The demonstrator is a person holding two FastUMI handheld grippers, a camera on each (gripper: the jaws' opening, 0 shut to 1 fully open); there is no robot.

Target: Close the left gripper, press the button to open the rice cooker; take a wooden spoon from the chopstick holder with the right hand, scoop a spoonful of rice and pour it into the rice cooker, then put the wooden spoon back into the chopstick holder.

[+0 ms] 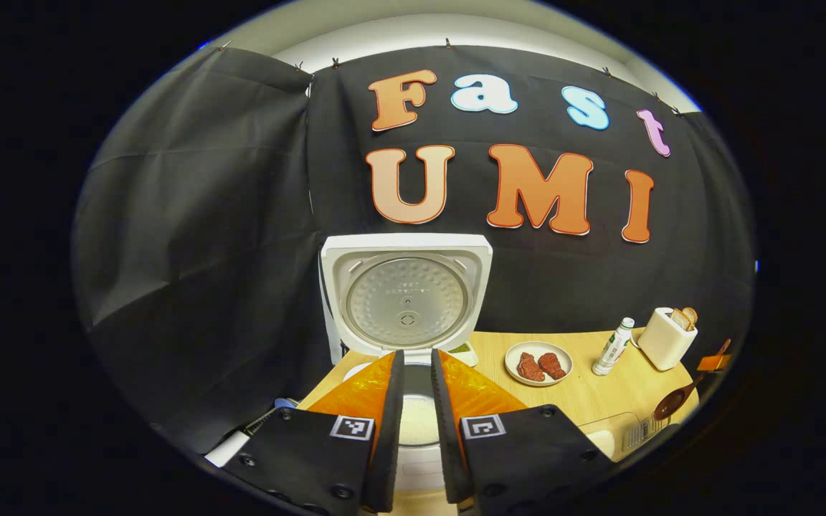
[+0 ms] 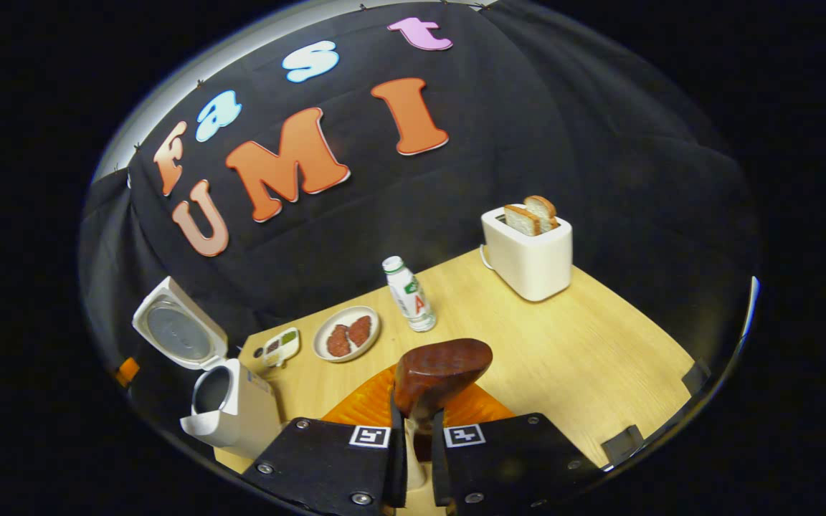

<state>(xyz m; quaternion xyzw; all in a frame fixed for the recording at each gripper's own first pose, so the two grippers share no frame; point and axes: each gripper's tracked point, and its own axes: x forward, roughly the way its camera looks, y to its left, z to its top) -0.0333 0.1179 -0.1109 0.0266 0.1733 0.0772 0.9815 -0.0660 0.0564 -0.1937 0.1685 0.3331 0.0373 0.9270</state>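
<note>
The right gripper clamps the dark wooden spoon, bowl up and forward; the open white rice cooker lies to its left, beneath the left gripper's slightly parted, empty jaws

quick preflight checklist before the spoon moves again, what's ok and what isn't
1. Rice cooker lid open: ok.
2. Right gripper shut on the wooden spoon: ok.
3. Rice in the spoon bowl: cannot tell, I see its back.
4. Left gripper clear of the pot opening: not ok, its fingers hang over it.
5. Plate of meat and bottle clear of the spoon: ok.
</note>
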